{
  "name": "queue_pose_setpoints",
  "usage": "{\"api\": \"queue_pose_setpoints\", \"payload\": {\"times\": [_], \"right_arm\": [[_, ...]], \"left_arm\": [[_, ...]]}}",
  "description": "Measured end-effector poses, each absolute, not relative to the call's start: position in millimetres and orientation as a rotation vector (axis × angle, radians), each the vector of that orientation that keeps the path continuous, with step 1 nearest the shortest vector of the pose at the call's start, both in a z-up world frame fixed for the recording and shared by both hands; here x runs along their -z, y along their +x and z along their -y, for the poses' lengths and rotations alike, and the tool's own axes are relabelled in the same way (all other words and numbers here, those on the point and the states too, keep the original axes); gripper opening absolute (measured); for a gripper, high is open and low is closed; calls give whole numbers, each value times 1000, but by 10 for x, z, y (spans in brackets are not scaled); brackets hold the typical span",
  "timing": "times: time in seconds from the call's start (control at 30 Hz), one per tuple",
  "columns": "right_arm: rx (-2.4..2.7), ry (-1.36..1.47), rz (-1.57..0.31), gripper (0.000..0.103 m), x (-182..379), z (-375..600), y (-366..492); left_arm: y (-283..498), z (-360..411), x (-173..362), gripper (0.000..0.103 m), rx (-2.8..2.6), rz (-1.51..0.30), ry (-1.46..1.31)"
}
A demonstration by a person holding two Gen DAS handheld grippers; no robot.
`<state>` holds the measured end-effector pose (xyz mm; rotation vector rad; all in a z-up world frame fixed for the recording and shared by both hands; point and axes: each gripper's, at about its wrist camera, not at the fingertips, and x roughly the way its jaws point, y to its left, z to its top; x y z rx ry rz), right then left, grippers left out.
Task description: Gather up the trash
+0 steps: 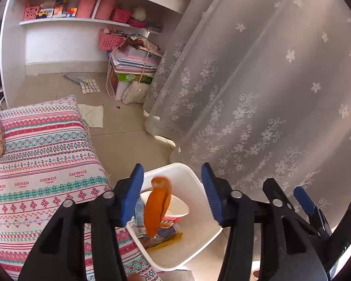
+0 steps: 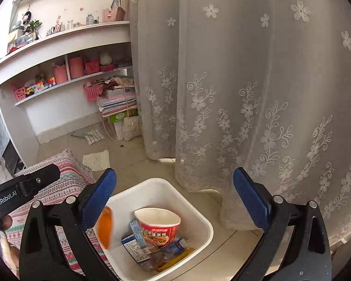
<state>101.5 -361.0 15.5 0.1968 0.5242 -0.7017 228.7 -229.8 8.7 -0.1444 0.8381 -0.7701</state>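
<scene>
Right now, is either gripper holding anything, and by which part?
Nothing is held. The left gripper stands open above the white bin, the blurred orange wrapper loose between its fingers, apparently dropping. The right gripper is open and empty.

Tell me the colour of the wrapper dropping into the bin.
Orange wrapper, blurred above the white bin; clearest in the left wrist view.

Your left gripper [image 1: 173, 192] is tilted downward over the white bin [image 1: 194, 178], jaws apart, nothing between the pads. Your right gripper [image 2: 175, 196] is angled down over the same bin, jaws spread wide, holding nothing.
</scene>
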Motion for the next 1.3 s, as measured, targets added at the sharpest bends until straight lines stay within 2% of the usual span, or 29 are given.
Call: {"api": "queue_pose_setpoints", "payload": {"times": [0.13, 0.23, 0.37, 0.73, 1.3], "right_arm": [[678, 217, -512, 96, -202, 3536, 1013], [646, 219, -499, 96, -250, 3456, 1008], [607, 189, -506, 96, -313, 3285, 1037], [471, 138, -523, 96, -368, 2720, 694], [381, 93, -525, 96, -189, 2308, 822]], "left_arm": [[2180, 2141, -155, 84, 648, -771, -99], [2053, 2011, -277, 95, 494, -657, -12], [1858, 1758, -462, 96, 321, -548, 74], [1485, 861, -373, 96, 197, -703, -1], [1333, 567, -344, 96, 163, -671, 3]]}}
